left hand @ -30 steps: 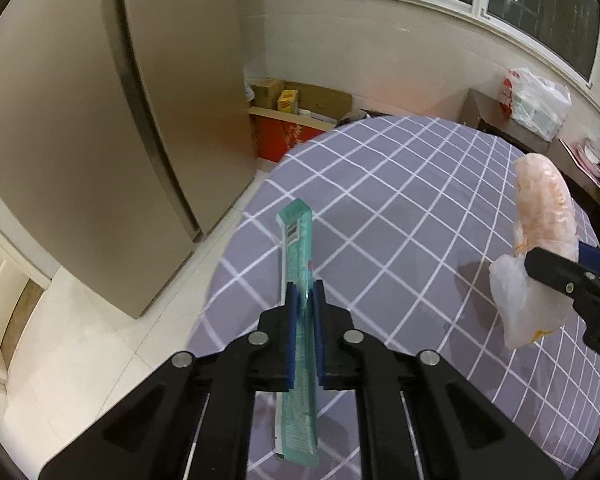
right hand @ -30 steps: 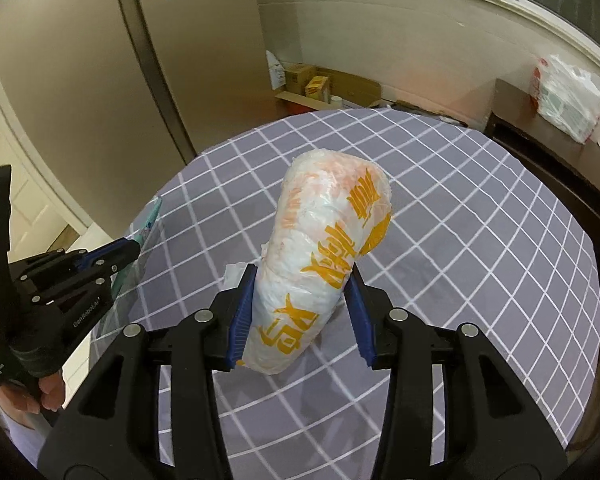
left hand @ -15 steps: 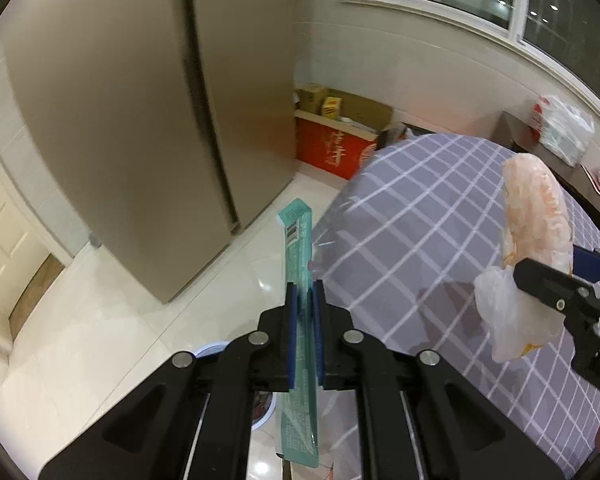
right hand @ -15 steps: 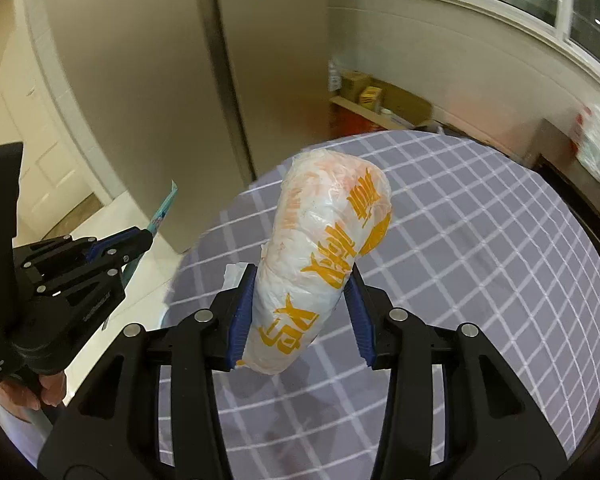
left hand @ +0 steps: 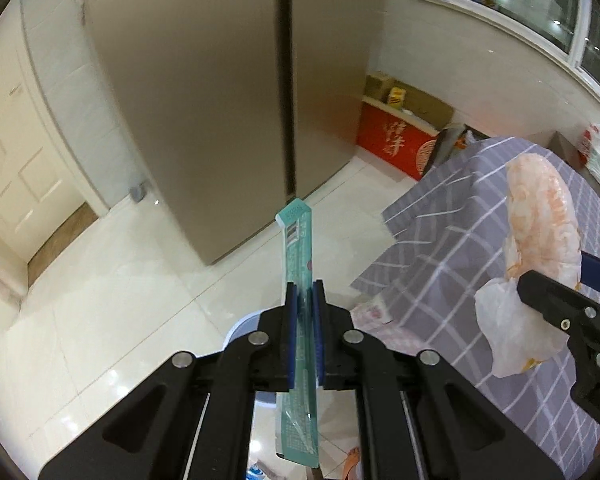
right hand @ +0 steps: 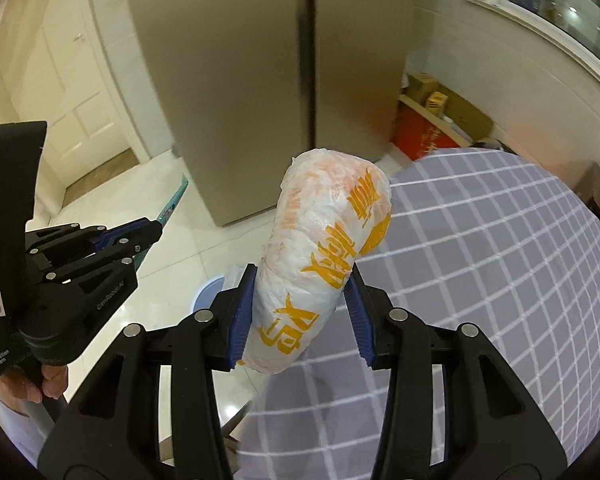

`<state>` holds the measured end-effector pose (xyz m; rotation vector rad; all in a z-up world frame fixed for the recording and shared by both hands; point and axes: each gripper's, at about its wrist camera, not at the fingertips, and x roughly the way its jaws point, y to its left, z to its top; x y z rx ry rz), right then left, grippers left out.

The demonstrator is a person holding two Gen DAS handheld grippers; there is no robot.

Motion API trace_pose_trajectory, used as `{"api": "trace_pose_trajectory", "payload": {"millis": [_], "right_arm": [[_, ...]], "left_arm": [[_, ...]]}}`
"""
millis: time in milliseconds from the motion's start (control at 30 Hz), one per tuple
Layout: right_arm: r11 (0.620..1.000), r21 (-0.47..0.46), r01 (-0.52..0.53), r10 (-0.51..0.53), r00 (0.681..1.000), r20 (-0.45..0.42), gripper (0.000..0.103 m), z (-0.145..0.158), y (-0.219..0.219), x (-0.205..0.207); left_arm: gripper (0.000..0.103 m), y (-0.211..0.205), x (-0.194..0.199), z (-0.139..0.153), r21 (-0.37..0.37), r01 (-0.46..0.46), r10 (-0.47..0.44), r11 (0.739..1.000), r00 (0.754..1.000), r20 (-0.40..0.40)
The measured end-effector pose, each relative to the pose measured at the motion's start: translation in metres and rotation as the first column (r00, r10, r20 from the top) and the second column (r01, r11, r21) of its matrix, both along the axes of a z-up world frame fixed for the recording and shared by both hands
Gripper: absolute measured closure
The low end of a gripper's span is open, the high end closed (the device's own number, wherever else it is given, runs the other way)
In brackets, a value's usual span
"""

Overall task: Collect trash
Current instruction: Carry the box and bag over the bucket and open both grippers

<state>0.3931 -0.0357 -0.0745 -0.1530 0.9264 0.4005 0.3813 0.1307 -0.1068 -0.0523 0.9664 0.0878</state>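
Evidently both claws had swung away from the table [right hand: 500,260] within the last second: earlier the checked cloth filled both views, and now floor tiles and a pale blue bin [left hand: 242,326] lay beneath. That suggested the carry to the bin was nearly done, with the drop remaining. The left claw [left hand: 305,304] was clenched on the teal wrapper [left hand: 298,256], which stood upright between its pads above the bin's rim. The right claw [right hand: 300,304] gripped the crumpled plastic bag [right hand: 324,256], held at the table's edge, near the bin.
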Motion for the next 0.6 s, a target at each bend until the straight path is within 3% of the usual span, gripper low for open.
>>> {"api": "trace_pose_trajectory", "payload": {"millis": [400,500,533,567,600], "right_arm": [[0.992,-0.086,-0.095,0.089,0.994,-0.068,0.06,-0.04,0.063,0.008],[0.99,-0.098,-0.106,0.098,0.991,-0.088,0.06,-0.051,0.072,0.011],[0.989,-0.1,-0.108,0.099,0.99,-0.097,0.06,-0.055,0.074,0.013],[0.989,-0.1,-0.108,0.098,0.99,-0.103,0.06,-0.058,0.076,0.013],[0.989,-0.1,-0.106,0.095,0.989,-0.11,0.06,-0.06,0.078,0.013]], "left_arm": [[0.096,0.048,-0.005,-0.038,-0.008,-0.058,0.057,0.998,0.995,-0.083],[0.093,0.052,-0.002,-0.047,0.03,-0.068,0.07,0.997,0.994,-0.087],[0.079,0.054,-0.001,-0.049,0.035,-0.075,0.078,0.997,0.994,-0.076],[0.054,0.055,0.002,-0.051,0.03,-0.077,0.079,0.997,0.994,-0.07],[0.046,0.058,0.003,-0.054,0.018,-0.078,0.079,0.997,0.995,-0.068]]}}
